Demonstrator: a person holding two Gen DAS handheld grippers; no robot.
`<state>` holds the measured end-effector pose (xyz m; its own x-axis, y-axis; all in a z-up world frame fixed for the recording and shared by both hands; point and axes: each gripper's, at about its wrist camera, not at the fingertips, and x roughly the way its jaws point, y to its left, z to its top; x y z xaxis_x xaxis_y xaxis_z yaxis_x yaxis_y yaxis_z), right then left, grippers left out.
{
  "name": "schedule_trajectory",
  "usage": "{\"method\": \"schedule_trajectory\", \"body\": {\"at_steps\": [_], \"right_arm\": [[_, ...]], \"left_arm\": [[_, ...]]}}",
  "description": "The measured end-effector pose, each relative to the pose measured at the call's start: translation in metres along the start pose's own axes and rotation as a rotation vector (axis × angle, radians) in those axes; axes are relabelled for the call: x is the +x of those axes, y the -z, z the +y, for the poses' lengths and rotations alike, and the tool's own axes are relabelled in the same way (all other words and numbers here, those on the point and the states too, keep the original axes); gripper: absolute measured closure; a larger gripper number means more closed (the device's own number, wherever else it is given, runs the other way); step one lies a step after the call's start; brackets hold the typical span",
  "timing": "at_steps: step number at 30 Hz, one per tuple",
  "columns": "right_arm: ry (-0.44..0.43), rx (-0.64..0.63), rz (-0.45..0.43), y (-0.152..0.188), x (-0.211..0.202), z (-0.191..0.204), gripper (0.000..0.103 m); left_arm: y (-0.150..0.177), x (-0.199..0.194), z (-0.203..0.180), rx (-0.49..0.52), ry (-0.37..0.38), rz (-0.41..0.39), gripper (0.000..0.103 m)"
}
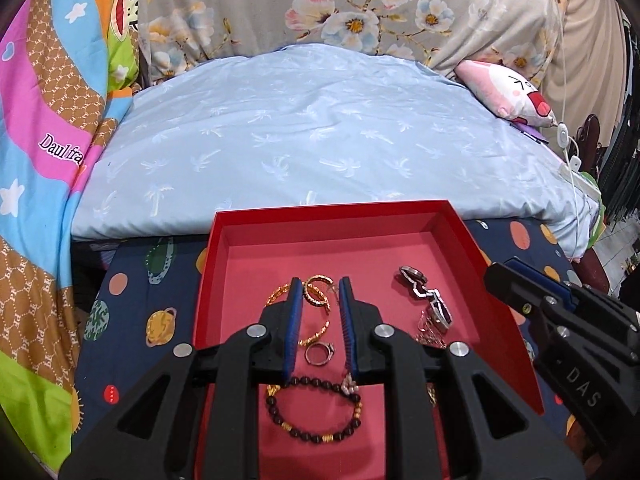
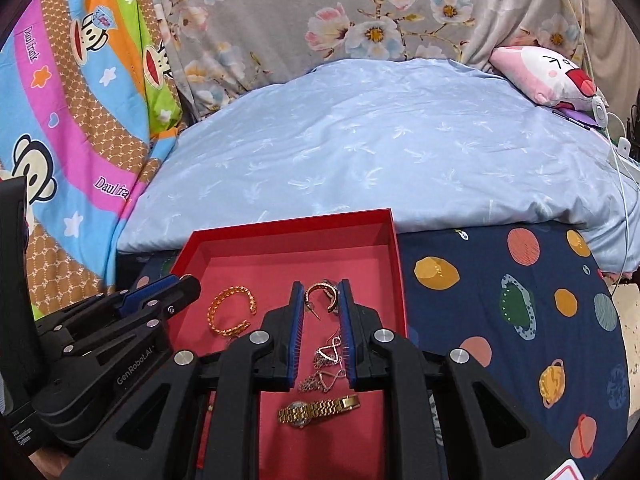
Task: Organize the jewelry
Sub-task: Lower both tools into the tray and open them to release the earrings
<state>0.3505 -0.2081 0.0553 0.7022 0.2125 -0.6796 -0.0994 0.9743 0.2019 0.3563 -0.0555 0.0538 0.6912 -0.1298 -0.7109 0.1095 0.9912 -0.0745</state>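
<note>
Planet-print bedding carries the red tray of jewelry — both grippers, left gripper and right gripper, hover level above it, jaws parted, holding nothing; gold hoop earring lies between the right's fingertips.

Pale-blue duvet against floral bedding

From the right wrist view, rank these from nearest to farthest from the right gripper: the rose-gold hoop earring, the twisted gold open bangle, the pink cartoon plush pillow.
1. Rose-gold hoop earring: right at the right gripper, between the tips of its open jaws.
2. Twisted gold open bangle: to the left, on the floor of the red box.
3. Pink cartoon plush pillow: far back on the right, on the bed.
</note>
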Motion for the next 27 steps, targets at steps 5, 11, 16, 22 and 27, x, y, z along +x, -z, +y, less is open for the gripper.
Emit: {"method": "schedule_trajectory", "body": {"at_steps": [5,11,16,22,27], "right_arm": [[0.011,-0.018,0.011,-0.002,0.013,0.003,0.087],[0.020,-0.011,0.020,-0.002,0.022,-0.001,0.086],[0.027,-0.010,0.011,-0.003,0.015,-0.001,0.081],[0.035,0.014,-0.046,0.005,-0.026,-0.003,0.066],[0.065,-0.025,-0.072,0.028,-0.061,0.009,0.058]], "left_arm": [[-0.004,0.014,-0.002,0.005,-0.010,0.016,0.085],[-0.004,0.019,-0.004,0.016,-0.021,0.003,0.072],[-0.003,0.009,-0.001,-0.011,-0.045,-0.016,0.040],[0.005,-0.035,0.005,-0.010,-0.105,-0.090,0.027],[0.023,-0.067,0.007,-0.011,-0.104,-0.093,0.027]]}}
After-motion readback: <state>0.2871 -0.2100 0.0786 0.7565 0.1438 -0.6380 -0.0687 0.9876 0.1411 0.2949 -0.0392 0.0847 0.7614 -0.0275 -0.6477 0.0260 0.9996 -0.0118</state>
